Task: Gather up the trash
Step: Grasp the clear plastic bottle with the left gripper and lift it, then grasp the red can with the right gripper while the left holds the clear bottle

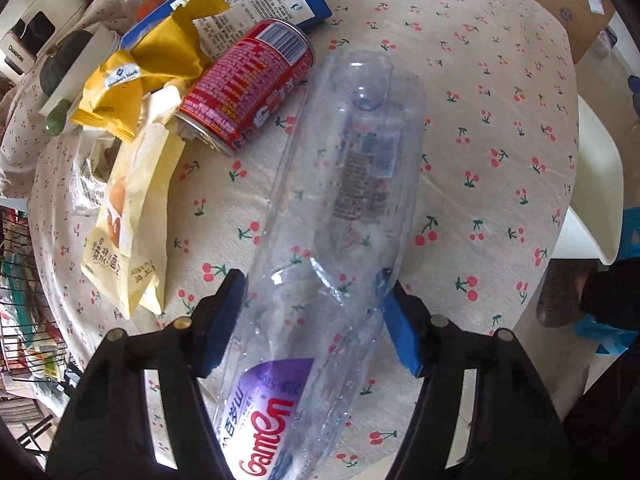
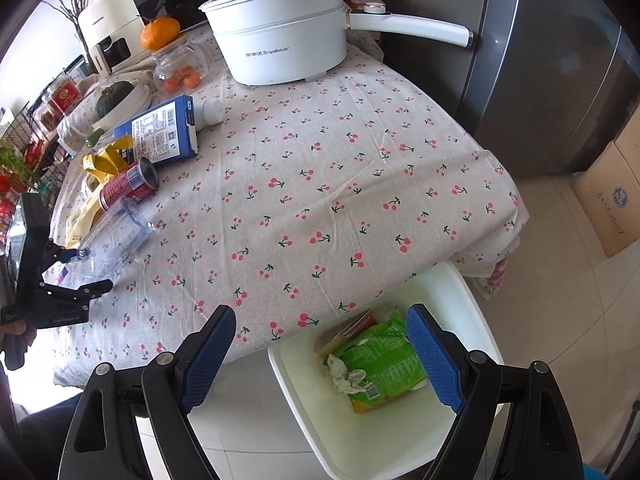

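Now the left gripper (image 1: 310, 320) clenches the clear plastic bottle (image 1: 340, 208) on the cherry tablecloth (image 1: 480, 160) — the right gripper (image 2: 320, 348) hangs released above the white bin (image 2: 360, 432).

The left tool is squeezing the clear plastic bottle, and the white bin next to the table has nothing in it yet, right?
Not quite. The white bin already has trash in it: a green package and a crumpled tissue, as the right wrist view shows. The rest is right: the left tool has its pads against the clear plastic bottle, and the bin stands beside the table.
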Available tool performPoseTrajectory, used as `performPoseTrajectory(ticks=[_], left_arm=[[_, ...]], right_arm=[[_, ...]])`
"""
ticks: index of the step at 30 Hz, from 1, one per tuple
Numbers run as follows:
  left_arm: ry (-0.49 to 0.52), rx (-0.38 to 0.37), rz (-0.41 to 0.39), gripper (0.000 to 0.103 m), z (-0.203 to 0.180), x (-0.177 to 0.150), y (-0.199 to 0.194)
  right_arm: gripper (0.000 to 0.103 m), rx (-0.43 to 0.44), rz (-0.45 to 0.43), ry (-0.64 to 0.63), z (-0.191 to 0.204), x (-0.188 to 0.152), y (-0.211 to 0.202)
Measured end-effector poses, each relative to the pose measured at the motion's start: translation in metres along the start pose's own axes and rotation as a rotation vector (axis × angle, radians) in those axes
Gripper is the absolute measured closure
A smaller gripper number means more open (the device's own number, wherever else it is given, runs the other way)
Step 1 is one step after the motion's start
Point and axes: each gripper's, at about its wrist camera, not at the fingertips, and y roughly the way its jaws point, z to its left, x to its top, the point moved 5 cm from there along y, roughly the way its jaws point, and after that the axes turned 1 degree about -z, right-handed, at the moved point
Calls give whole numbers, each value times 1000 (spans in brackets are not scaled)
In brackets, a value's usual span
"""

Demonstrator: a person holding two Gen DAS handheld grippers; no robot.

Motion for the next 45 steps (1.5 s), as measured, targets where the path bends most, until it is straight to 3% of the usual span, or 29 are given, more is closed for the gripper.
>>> performPoseTrajectory(ticks=[6,11,15,19,21,23,26,35,45], left_arm=[[-227,-182,-129,37,-1,-28,-30],[-335,-285,-268,37,2,-50,-66],[-485,-317,-366,37,25,-66,-101],[-602,-230,-457,37,67,-67,-119],[-658,-226,-464,37,88,-74,-119],[-708,-238,-458,37,99,-75,-114],[-735,-225,-441,38,109,-81,-106],[-767,-227,-396,38,123,-93,-96],[-770,-227,-384,38,125,-94,-95]], right_arm=[[15,20,-8,3,9,0,-3],[14,28,-8,-6,21,2,0],[14,56,-10,3,36,6,8],[12,142,-33,-3,67,18,19],[11,175,-52,-12,87,28,27],[0,177,-79,-41,109,38,35],[0,170,-145,-74,140,52,52],[0,185,-216,-225,232,70,108],[0,152,-272,-301,266,94,140]])
